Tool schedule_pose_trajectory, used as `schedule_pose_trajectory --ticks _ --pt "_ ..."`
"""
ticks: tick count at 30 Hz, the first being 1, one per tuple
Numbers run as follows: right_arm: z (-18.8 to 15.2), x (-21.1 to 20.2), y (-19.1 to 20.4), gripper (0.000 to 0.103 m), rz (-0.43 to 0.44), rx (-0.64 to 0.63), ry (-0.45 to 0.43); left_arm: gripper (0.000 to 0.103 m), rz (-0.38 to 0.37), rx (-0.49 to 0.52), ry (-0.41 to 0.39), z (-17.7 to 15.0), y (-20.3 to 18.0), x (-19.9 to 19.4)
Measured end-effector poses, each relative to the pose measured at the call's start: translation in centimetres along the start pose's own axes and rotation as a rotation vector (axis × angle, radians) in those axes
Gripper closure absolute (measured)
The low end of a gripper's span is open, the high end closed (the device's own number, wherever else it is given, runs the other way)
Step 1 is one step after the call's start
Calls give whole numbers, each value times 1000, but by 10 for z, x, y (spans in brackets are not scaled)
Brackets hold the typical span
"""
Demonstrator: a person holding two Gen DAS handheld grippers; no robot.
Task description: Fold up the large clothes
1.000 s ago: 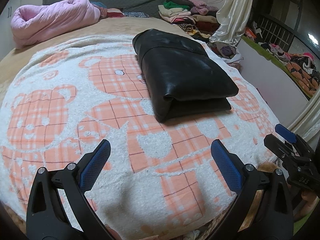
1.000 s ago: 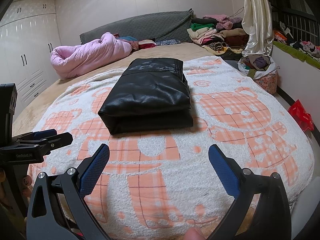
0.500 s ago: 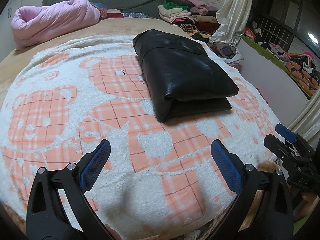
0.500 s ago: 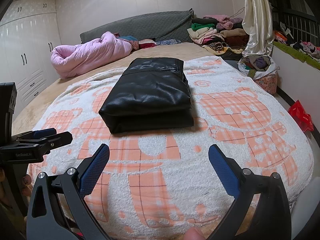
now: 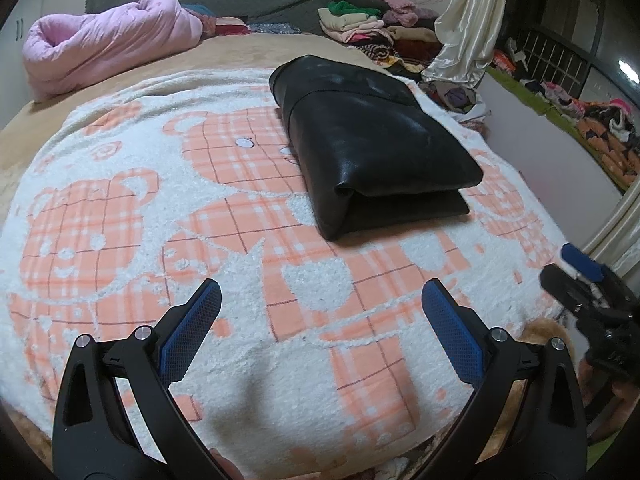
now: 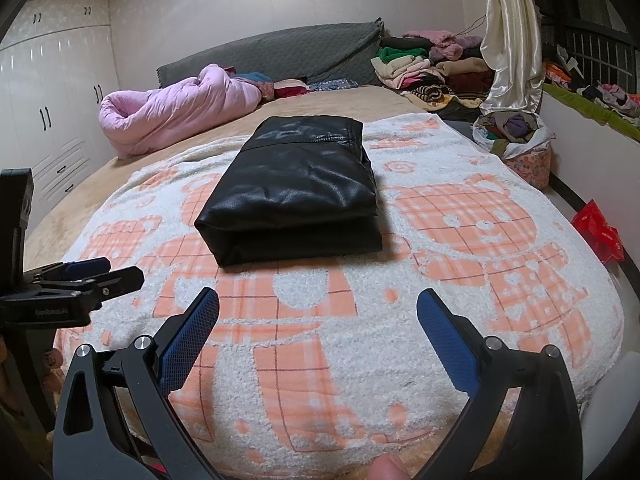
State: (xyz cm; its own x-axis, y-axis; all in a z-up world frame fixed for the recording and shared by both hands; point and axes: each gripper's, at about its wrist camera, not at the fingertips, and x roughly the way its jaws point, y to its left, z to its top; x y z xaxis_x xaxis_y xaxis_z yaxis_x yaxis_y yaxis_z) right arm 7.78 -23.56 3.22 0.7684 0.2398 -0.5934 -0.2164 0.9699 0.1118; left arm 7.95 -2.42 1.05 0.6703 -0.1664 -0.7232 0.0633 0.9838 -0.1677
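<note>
I see the bed filling both views, tan sheet exposed along its left side and toward the headboard. Over most of it lies the white blanket with orange plaid bears, spread flat to the near edge. Grey headboard cushion runs across the back wall. Pink duvet is bunched at the far left of the bed, clear of the blanket. Pile of folded clothes sits at the far right corner beside the cream curtain; white wardrobe on the left wall. The black leather garment is folded into a thick rectangular bundle, two layers showing at the near edge, lying on the blanket around mid-bed, nothing touching it. My left gripper hangs above the near part of the blanket, jaws spread wide, nothing between the blue pads, well short of the garment. My right gripper sits the same way: jaws wide, empty, near the bed's front edge. Each gripper shows at the edge of the other's view: right one at the right edge, left one at the left edge.
</note>
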Motion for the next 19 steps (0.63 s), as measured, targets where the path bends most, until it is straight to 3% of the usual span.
schedule_pose_trajectory --ticks 7,11,15,19 --pt "0 -4 -3 4 -13 5 -2 9 -6 4 18 -4 0 2" --pt "-2 -11 -14 4 -34 32 -15 9 0 -45 32 -3 12 4" --pt "-6 -28 -64 4 -133 138 -47 9 3 -159 62 7 56 7" --pt "-25 -57 -174 4 -424 322 -78 9 94 -322 7 25 155 -11"
